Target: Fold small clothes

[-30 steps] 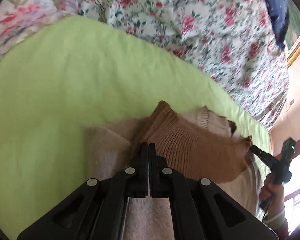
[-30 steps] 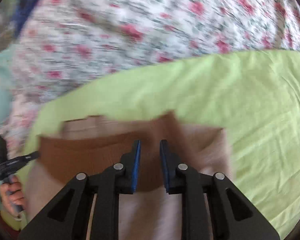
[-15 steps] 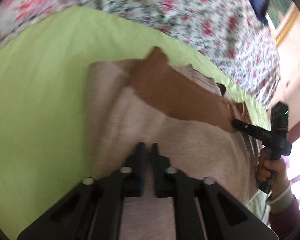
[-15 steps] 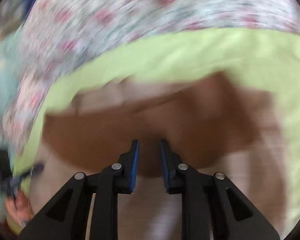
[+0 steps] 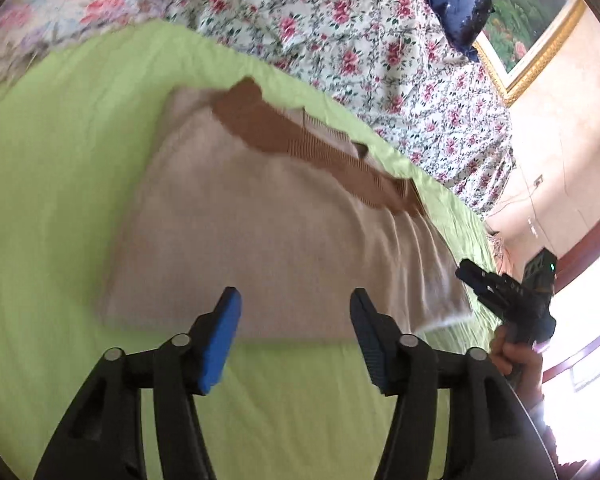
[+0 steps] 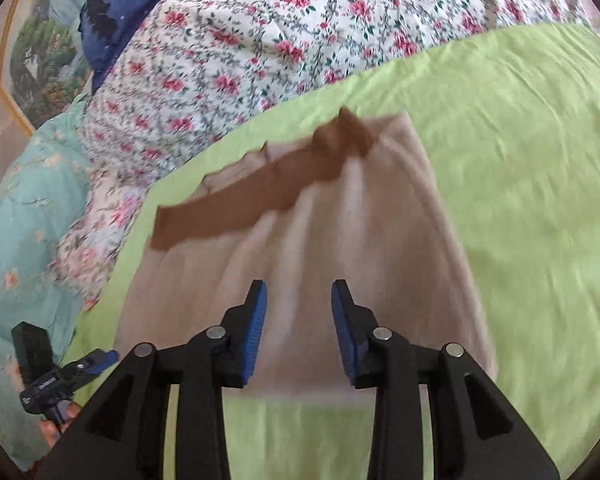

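1. green sheet (image 5: 60, 200) is spread over the bed as the work surface, with only bare sheet seen under both tools at the near edge.
2. left gripper (image 5: 294, 340) is seen with fingers released – the jaws have just been opening and nothing is held between them.
3. right gripper (image 6: 298, 330) is likewise spread and empty, its jaws having just been opening too.
4. beige garment (image 5: 260, 240) is laid flat just ahead of both sets of fingers, its near hem closest, its long axis running away from them; neither hand is judged nearer.
5. brown ribbed band (image 6: 240, 204) is draped across the far end – floral bedding (image 6: 260, 40) is seen beyond.
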Action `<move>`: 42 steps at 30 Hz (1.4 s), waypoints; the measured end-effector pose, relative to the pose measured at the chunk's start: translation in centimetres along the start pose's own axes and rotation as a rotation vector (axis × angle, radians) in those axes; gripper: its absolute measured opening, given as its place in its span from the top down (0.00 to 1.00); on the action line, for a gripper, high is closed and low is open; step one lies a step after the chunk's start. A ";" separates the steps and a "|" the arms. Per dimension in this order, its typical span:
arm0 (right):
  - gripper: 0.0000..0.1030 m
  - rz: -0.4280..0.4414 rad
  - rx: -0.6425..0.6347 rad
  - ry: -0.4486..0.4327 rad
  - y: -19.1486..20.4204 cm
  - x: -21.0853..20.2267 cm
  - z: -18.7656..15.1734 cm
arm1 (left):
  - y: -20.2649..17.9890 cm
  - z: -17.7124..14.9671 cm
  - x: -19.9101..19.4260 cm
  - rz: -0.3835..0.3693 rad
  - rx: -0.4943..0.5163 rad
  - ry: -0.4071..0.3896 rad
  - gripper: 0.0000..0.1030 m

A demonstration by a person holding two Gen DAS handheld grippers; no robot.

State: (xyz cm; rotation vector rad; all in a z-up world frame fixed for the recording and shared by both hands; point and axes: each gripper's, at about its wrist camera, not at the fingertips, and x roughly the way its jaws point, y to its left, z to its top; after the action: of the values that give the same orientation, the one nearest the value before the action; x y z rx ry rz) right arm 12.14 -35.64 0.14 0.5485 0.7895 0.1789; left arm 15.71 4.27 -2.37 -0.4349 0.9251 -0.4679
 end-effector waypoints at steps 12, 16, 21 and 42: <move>0.63 0.058 0.071 0.069 1.4 -2.4 -8.5 | 2.1 -4.4 1.9 0.003 -0.208 0.001 0.40; 0.62 0.059 0.060 0.092 1.9 -2.3 -8.7 | 3.6 -2.7 2.5 0.031 -0.265 -0.056 0.39; 0.62 0.065 0.056 0.089 2.0 -1.8 -8.3 | 5.6 0.0 3.4 0.069 -0.328 -0.126 0.39; 0.46 0.340 0.111 0.179 0.4 5.4 6.6 | -13.6 2.9 8.5 0.083 0.292 -0.089 0.90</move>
State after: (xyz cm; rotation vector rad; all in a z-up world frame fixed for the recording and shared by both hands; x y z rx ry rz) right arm 20.66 -36.01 0.77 0.7785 0.8795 0.5058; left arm 19.88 -11.13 1.03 -0.1502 0.7711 -0.4948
